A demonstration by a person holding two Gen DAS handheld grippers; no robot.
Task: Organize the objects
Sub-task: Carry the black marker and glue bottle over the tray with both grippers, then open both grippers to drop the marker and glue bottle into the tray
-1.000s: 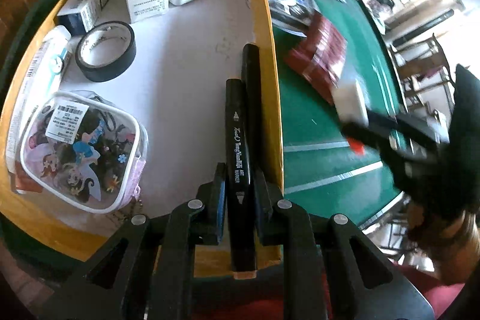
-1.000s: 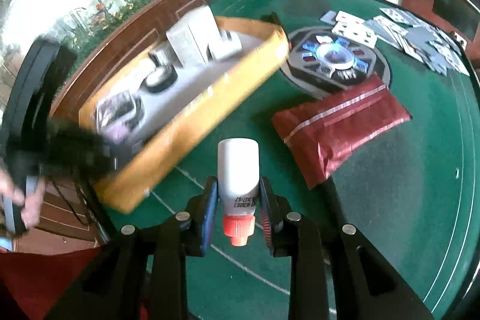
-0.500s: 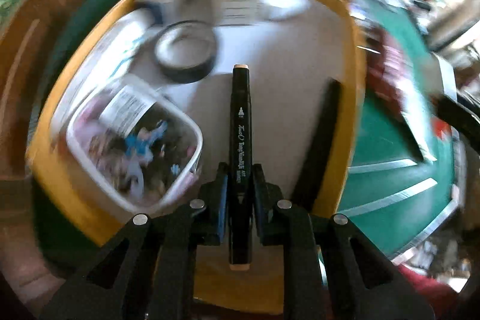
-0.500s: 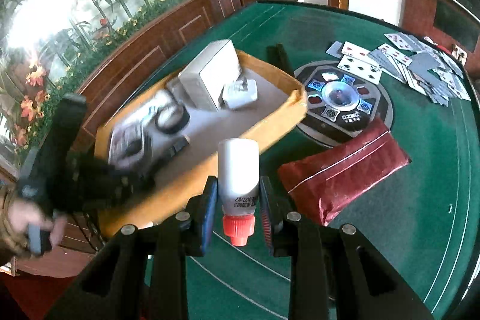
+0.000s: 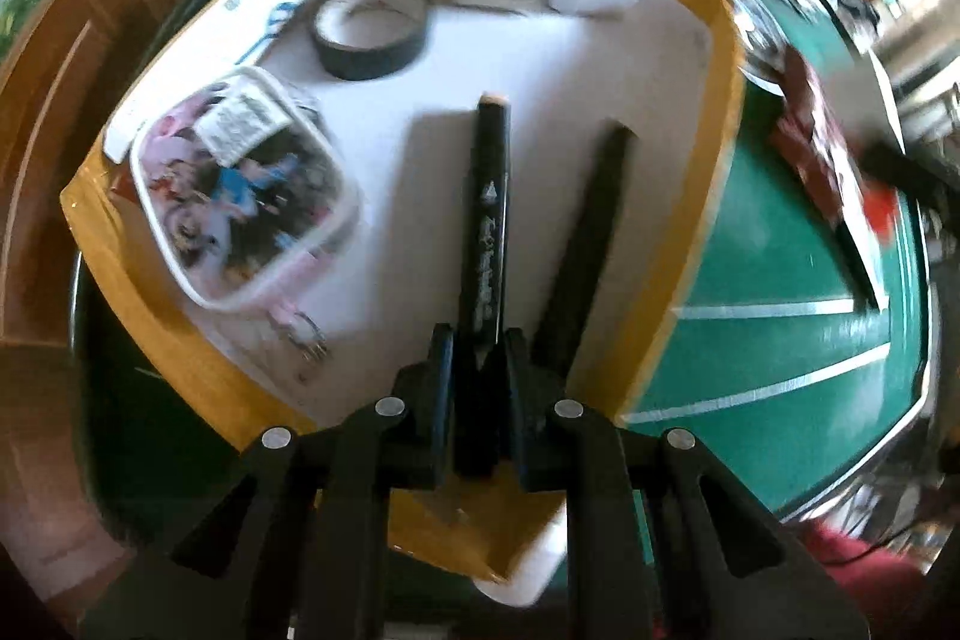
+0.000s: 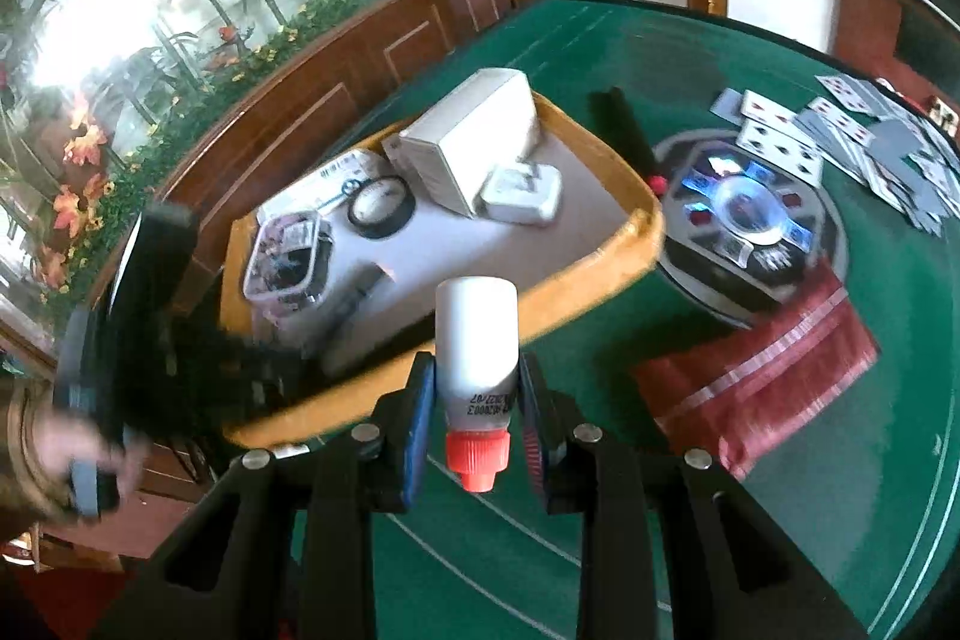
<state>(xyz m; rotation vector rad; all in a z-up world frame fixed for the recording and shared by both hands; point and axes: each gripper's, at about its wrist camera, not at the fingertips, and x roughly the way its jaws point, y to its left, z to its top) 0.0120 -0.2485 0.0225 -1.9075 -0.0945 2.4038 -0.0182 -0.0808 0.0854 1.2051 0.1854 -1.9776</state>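
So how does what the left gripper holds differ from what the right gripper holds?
The left gripper is shut on a slim black marker pen with a pale end cap; the right gripper is shut on a stubby white plastic bottle with a red nozzle cap. The marker hangs over the yellow-rimmed tray; the bottle is over green felt beside it. Both lie lengthwise along the fingers.

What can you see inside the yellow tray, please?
Inside the yellow tray: a white box, a roll of black tape, a white charger, a clear pouch and a tube. The pouch covers the tube's near end.
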